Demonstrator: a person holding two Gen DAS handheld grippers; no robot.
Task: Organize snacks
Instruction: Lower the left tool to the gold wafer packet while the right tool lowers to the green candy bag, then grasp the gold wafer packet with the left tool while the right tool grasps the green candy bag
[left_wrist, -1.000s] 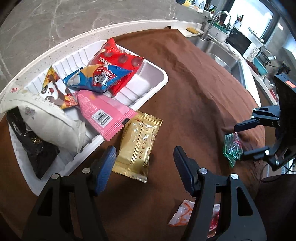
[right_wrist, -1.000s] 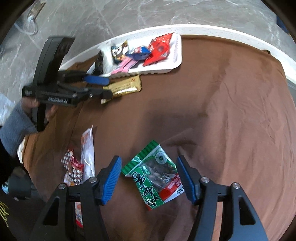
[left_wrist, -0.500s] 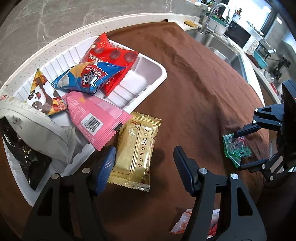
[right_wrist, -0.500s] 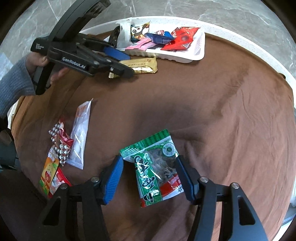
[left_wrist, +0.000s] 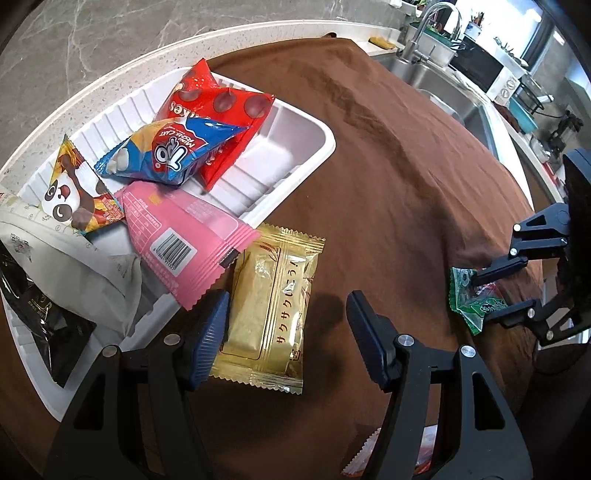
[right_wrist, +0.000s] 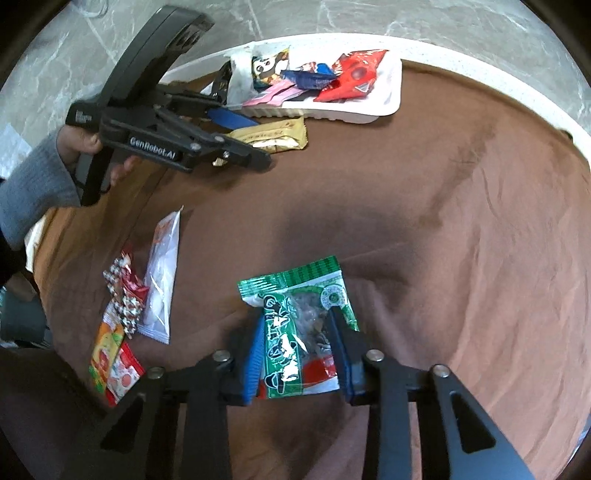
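- Right gripper (right_wrist: 297, 354) has just been closing, and its blue fingers (right_wrist: 253, 363) now pinch the green snack packet (right_wrist: 301, 321) from both sides, out on the brown cloth (right_wrist: 424, 206) toward the table's near edge.
- Left gripper (left_wrist: 286, 339) hangs over the gold wafer packet (left_wrist: 271, 314), fingers (left_wrist: 208, 339) spread; one sits at the packet's left edge, the other well off to its right.
- That gold packet lies flat on the cloth, just beside the white tray (left_wrist: 295, 177).
- In the tray: a red bag (left_wrist: 221, 107), a blue roll-cake bag (left_wrist: 173, 151) on top of it, a pink packet (left_wrist: 181, 236) poking over the rim, a panda packet (left_wrist: 70, 199), a white bag (left_wrist: 55, 254), a black packet (left_wrist: 40, 321).
- Near the table's left edge, a clear packet (right_wrist: 162, 280), a checked red one (right_wrist: 123, 291) and an orange one (right_wrist: 110, 354) wait on the cloth.
- A hand (right_wrist: 79, 142) in a grey sleeve (right_wrist: 33, 192) grips the left handle.
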